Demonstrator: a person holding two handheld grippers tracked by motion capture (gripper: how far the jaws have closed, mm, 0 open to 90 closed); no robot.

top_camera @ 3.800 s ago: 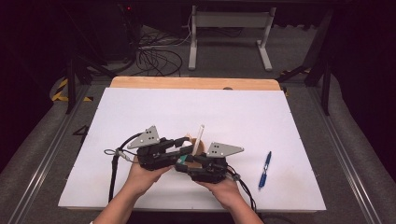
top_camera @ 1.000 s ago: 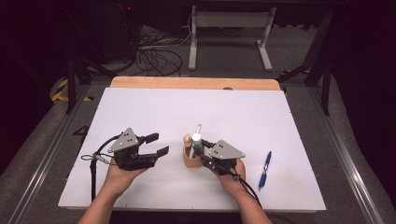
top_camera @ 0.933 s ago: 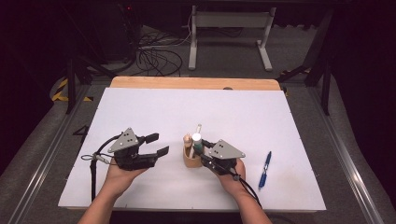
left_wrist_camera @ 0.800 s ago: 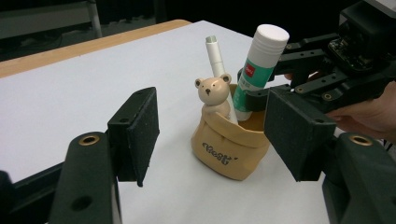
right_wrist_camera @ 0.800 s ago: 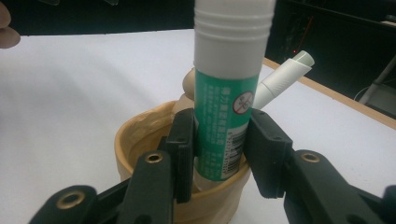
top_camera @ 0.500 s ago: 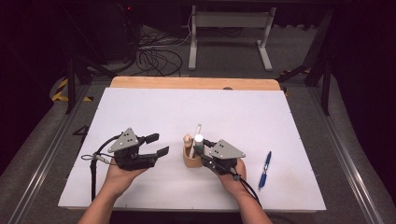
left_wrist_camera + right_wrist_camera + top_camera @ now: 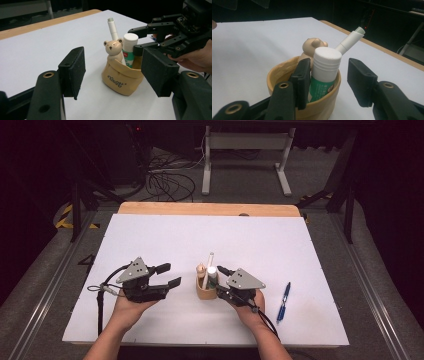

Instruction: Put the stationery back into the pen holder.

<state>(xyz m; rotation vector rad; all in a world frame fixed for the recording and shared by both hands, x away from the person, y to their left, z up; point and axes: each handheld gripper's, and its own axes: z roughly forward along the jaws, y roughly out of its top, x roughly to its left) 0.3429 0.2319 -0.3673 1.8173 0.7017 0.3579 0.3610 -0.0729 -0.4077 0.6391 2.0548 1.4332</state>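
The tan, bag-shaped pen holder with a small bear figure on its rim [image 7: 206, 289] stands upright near the middle of the white tabletop [image 7: 150, 235]. Inside it are a white-capped glue stick with a green label [image 7: 325, 72] and a slim white marker [image 7: 350, 38] that leans out over the rim.

The right claw [image 7: 220, 282] has just been opening. In the right gripper view its jaws stand on either side of the glue stick's white cap, the left pad [image 7: 302, 80] dipping inside the holder right beside the stick and the right pad clear of it with a visible gap. So the stick looks released and rests in the holder on its own. A second ago the claw sat in the same spot at the holder's rim.

The left claw [image 7: 167, 276] hovers partly open and empty, facing the holder from well apart.

A blue pen [image 7: 283, 301] lies on the tabletop to the right of the right hand [image 7: 250, 306], probably the next item to go in.
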